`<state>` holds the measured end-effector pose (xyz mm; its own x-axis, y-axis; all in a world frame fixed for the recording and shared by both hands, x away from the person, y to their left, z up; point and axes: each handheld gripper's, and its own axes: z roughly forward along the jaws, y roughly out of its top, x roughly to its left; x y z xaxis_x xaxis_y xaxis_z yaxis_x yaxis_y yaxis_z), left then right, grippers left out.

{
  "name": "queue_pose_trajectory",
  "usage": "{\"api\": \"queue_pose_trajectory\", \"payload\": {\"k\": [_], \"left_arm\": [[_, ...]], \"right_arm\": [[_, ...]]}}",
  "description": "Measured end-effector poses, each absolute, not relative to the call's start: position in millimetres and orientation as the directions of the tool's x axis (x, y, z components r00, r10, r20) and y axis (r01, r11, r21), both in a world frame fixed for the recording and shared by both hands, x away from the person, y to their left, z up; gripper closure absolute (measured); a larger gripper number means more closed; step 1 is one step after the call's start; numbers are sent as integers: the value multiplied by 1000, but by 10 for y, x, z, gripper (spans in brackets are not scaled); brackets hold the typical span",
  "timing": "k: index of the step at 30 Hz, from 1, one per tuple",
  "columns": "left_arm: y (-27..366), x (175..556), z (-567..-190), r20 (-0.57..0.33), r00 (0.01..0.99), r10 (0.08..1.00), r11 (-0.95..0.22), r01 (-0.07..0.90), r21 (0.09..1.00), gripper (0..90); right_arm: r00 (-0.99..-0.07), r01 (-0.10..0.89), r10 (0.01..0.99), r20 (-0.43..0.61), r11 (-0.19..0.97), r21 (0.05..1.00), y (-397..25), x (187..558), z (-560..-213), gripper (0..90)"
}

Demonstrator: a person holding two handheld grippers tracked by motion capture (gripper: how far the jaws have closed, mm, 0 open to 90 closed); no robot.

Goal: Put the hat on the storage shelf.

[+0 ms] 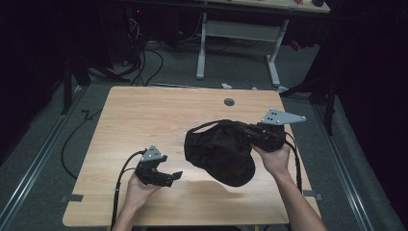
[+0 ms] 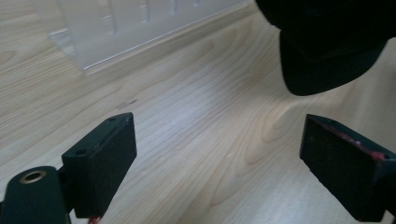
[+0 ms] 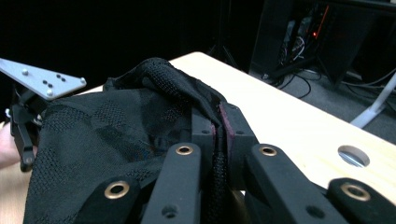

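The right gripper (image 1: 251, 134) has its jaws pressed together on a fold of the black mesh-backed fabric cap (image 1: 219, 151), pinching a seam at the cap's back, as the right gripper view shows (image 3: 218, 140). The cap hangs above the light wooden table (image 1: 144, 120), toward its right edge, brim pointing at the near edge. The left gripper (image 1: 171, 177) sits low near the near-left part, jaws spread wide and holding nothing, the cap's brim (image 2: 327, 70) just ahead of it
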<state>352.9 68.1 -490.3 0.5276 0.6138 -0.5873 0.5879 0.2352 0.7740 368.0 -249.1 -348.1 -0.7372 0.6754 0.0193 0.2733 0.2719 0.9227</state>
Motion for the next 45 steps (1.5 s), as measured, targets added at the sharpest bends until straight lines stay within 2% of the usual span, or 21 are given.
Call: {"api": "queue_pose_trajectory", "payload": {"k": [6, 15, 28, 32, 33, 34, 36, 39, 41, 45], "left_arm": [[587, 3516, -4818, -616, 557, 557, 233, 608, 759, 110], [479, 3508, -4762, -616, 585, 527, 205, 616, 760, 112], [388, 3460, -4639, -616, 635, 467, 179, 614, 769, 178], [382, 3436, -4622, -622, 646, 442, 177, 618, 766, 241], [382, 3429, -4621, -624, 650, 434, 173, 619, 766, 295], [380, 3420, -4618, -626, 653, 426, 173, 620, 765, 295], [379, 3403, -4617, -620, 664, 418, 164, 616, 770, 366], [383, 3382, -4609, -628, 670, 396, 155, 625, 765, 395], [388, 3357, -4607, -627, 679, 381, 140, 628, 765, 469], [391, 3318, -4604, -620, 698, 360, 122, 623, 773, 545]], "right_arm": [[-758, 250, 652, 15, 270, 930, -2428, 3697, -3412, 857], [-790, 234, 613, 22, 269, 934, -2346, 3713, -3413, 857], [-833, 214, 551, 41, 253, 944, -2291, 3736, -3427, 857], [-837, 212, 545, 47, 245, 946, -2295, 3742, -3430, 856], [-840, 207, 541, 46, 241, 948, -2298, 3748, -3434, 856], [-840, 207, 541, 46, 241, 948, -2298, 3748, -3434, 856], [-843, 202, 536, 49, 231, 952, -2302, 3756, -3440, 856], [-844, 201, 533, 54, 222, 954, -2308, 3769, -3446, 856], [-844, 200, 534, 54, 219, 955, -2314, 3790, -3462, 856], [-843, 207, 534, 60, 220, 953, -2316, 3816, -3499, 855]]}}
